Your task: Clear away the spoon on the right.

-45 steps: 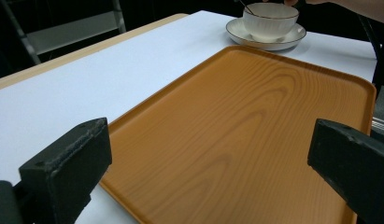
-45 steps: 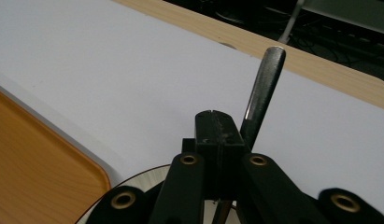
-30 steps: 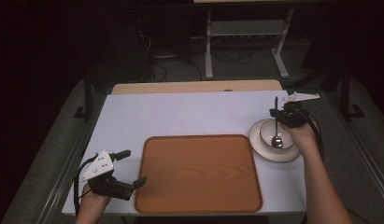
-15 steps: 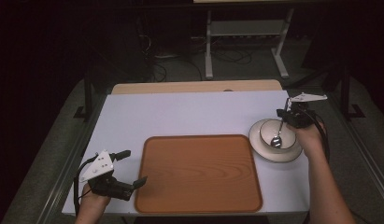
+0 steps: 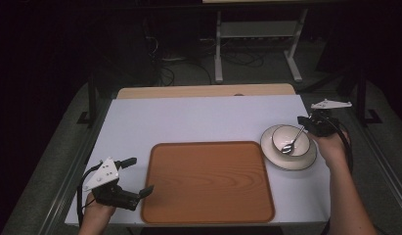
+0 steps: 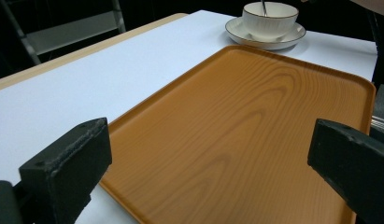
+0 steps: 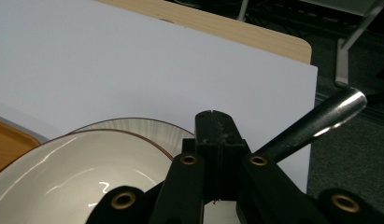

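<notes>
So my right gripper is clamped on the spoon in the bowl, plate under; left gripper gapes w/ nothing by the tray; spoon's grip spot hidden.

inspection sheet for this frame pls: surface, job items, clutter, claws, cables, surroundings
Surface: white table top, with a bare wooden strip along its far edge.
Job's things: spoon leaning in the bowl, its scoop end down inside; bowl stands on a saucer at the table's right. Wooden tray lies flat at front centre with nothing on it.
Clutter: nothing seen.
Claws: right claw shut on the spoon handle; left claw open, at the tray's left edge, holding nothing.
Cables: one black cable trails from each claw back along the forearm.
Surroundings: dark room; metal stand legs and loose floor cables beyond the table.
</notes>
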Demonstrator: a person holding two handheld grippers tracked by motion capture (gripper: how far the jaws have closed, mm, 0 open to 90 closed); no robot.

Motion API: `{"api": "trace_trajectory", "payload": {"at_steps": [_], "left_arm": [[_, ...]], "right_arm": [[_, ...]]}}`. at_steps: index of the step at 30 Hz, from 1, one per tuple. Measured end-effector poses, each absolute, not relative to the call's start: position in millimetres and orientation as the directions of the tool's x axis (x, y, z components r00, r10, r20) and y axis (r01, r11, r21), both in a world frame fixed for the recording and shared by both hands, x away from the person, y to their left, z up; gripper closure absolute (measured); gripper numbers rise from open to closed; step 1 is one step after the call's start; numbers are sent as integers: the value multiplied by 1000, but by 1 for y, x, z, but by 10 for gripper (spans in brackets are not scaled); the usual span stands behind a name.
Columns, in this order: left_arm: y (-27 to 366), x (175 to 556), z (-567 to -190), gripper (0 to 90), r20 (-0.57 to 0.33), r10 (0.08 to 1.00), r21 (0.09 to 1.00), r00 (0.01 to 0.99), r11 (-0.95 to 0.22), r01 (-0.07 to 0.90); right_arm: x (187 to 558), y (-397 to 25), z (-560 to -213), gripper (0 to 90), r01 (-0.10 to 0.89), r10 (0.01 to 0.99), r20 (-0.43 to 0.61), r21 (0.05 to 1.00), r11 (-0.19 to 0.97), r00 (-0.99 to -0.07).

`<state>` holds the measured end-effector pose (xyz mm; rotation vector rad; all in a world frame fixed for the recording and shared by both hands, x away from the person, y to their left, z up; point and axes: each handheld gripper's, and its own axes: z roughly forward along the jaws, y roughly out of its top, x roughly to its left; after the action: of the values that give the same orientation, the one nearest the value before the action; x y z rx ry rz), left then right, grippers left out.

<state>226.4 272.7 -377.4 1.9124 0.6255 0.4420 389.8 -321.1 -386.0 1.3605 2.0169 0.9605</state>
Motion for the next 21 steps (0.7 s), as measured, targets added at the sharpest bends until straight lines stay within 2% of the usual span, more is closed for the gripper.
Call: {"api": "trace_trajectory", "payload": {"at_steps": [21], "left_arm": [[272, 226, -377, 0, 27, 601, 914, 799, -338, 224]], "right_arm": [[369, -331, -385, 890, 579, 934, -69, 768, 274, -351]]}}
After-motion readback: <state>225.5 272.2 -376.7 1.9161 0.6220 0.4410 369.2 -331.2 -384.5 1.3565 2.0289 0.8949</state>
